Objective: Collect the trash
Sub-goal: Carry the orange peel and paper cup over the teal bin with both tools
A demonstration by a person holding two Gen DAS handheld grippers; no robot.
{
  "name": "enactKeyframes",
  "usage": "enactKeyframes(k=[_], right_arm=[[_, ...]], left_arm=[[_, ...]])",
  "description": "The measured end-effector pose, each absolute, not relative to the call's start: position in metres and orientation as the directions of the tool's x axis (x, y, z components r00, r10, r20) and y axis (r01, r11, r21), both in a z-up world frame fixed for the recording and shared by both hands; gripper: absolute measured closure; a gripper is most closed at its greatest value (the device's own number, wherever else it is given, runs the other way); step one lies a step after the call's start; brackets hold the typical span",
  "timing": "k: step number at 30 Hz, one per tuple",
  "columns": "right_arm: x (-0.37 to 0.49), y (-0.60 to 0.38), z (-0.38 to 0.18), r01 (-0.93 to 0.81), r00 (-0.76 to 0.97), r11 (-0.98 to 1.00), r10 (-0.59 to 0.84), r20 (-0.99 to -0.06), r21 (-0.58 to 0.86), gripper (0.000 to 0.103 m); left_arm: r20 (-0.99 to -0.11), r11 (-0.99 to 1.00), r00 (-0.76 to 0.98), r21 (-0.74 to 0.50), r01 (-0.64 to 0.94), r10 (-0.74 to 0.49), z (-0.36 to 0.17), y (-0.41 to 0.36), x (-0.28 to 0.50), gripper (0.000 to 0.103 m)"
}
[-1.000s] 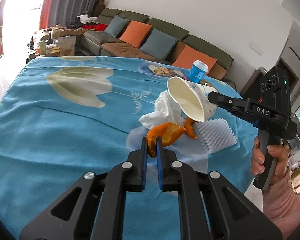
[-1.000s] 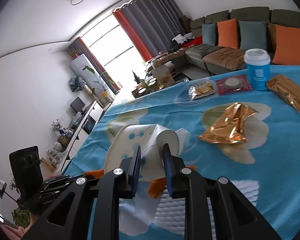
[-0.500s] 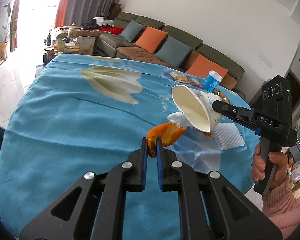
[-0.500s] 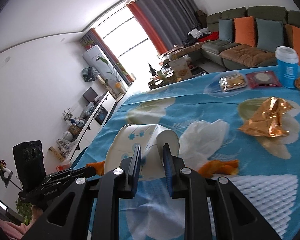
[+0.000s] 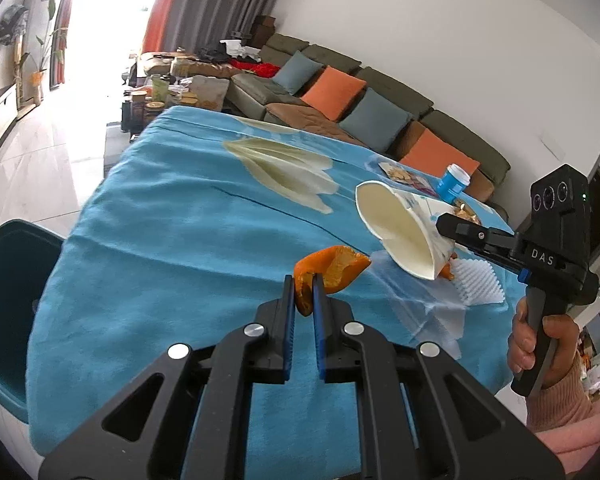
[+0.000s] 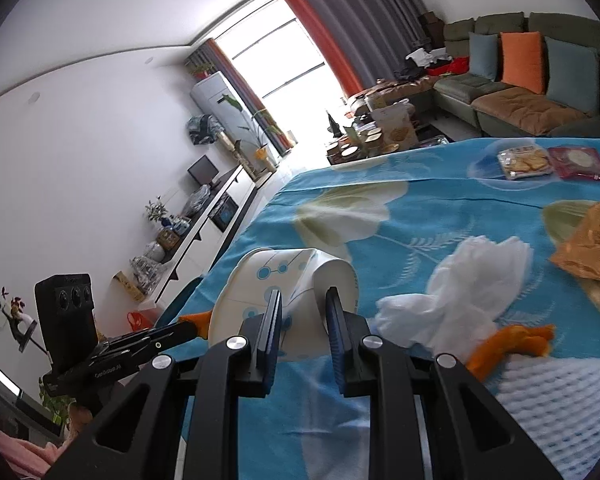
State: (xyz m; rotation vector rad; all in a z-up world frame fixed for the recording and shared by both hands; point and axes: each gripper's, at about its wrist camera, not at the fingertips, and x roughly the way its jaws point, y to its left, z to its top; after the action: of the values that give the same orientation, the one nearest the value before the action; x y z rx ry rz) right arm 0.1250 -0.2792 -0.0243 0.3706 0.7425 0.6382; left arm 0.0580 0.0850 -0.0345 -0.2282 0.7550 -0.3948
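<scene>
The left tool point(image 5: 303, 292) is clamped on an orange peel point(image 5: 330, 270), lifted clear of the blue-clothed surface point(image 5: 180, 240); the right tool point(image 6: 302, 308) pinches a crushed paper cup point(image 6: 284, 280), which looks empty. Both loads seem mid-carry, so the next move calls for swinging them to the dark teal bin point(image 5: 8, 300) down left of the left tool, its inside hidden. Beyond the right tool lie crumpled tissue point(image 6: 460, 292), another peel point(image 6: 508, 344) and a gold wrapper point(image 6: 588, 244)
</scene>
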Motion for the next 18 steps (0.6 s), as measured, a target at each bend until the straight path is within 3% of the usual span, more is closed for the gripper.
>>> enactKeyframes(k=[18], right_arm=[[0.135,-0.225,-0.03,-0.486,0.464,0.694,0.72,-0.516,0.531,0.082]], left_arm=[[-0.621,0.929,0.704,-0.335,0.16,-0.345,-0.035,0.131,0.042,0.094]])
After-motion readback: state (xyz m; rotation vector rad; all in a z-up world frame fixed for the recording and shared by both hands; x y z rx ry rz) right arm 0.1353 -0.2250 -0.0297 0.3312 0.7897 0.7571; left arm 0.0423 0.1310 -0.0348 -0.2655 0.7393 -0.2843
